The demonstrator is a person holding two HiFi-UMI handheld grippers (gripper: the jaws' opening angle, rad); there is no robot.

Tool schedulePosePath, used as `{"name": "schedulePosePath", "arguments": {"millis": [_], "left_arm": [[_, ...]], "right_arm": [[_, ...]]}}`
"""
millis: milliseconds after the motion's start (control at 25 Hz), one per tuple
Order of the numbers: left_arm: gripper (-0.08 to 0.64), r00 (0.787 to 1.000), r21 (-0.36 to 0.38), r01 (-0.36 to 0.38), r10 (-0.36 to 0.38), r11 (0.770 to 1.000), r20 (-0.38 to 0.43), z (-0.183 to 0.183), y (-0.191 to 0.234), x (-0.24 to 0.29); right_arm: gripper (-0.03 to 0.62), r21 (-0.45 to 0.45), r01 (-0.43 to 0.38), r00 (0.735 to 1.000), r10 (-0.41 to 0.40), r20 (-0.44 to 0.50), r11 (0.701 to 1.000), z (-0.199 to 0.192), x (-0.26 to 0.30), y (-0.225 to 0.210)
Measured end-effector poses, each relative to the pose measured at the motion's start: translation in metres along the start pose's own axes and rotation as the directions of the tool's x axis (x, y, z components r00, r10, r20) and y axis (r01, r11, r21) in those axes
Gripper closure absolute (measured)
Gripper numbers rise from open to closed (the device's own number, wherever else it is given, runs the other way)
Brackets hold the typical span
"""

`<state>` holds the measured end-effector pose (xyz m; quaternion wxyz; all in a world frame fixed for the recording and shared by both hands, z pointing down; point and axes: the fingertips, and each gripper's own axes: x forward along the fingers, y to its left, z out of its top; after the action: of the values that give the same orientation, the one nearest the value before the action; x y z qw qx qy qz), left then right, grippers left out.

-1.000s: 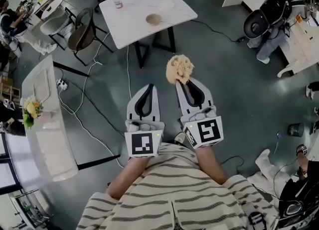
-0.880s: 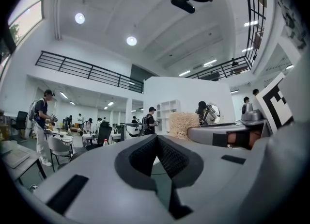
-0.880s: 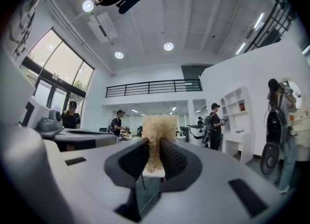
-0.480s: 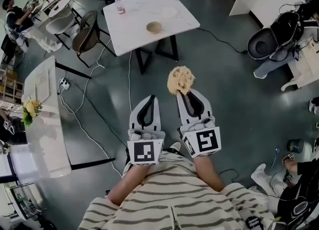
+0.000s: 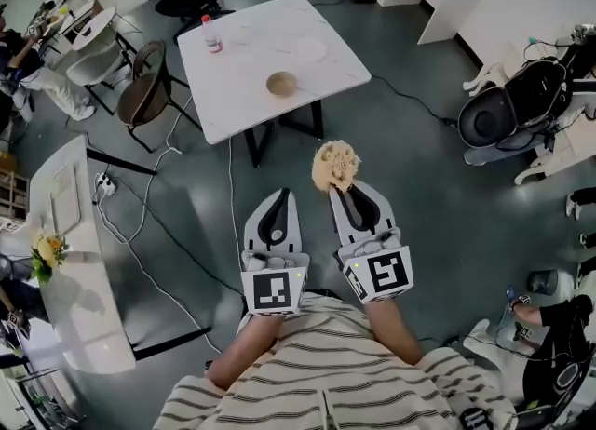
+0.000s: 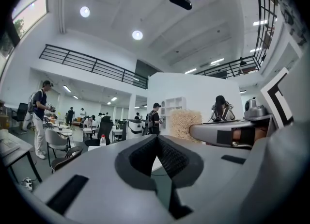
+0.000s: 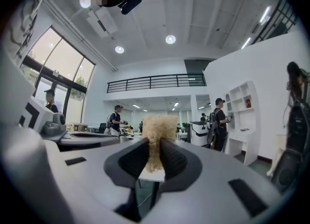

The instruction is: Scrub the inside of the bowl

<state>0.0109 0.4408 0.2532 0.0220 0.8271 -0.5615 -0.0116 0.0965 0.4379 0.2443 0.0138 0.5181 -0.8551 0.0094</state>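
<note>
A small tan bowl [image 5: 282, 83] sits near the middle of a white square table [image 5: 242, 65], far ahead of both grippers. My right gripper [image 5: 343, 186] is shut on a beige fibrous scrubber [image 5: 335, 166], which sticks out past its tips; the scrubber [image 7: 156, 136] shows pinched between the jaws in the right gripper view. My left gripper [image 5: 279, 194] is shut with nothing in it, beside the right one, both held in front of my striped shirt over the grey floor. The left gripper view shows the scrubber [image 6: 186, 123] off to the right.
A plastic bottle [image 5: 212, 34] and a white plate [image 5: 307, 48] are also on the table. A dark chair [image 5: 144, 88] stands at the table's left. A long white counter [image 5: 65, 251] runs along the left, cables [image 5: 149, 205] cross the floor, and people work around the room.
The table with the bowl has shifted slightly nearer and lower in the head view as I move forward. Both grippers keep their pose, the scrubber still gripped.
</note>
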Motion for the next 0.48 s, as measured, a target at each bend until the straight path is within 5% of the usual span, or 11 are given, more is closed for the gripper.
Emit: {"name": "schedulePosePath", "arguments": {"millis": [480], "left_arm": [[0.555, 0.997, 0.006, 0.069, -0.069, 0.998, 0.017, 0.018, 0.098, 0.124]], "right_arm": [[0.520, -0.018, 0.060, 0.998, -0.060, 0.004, 0.998, 0.022, 0.153, -0.024]]}}
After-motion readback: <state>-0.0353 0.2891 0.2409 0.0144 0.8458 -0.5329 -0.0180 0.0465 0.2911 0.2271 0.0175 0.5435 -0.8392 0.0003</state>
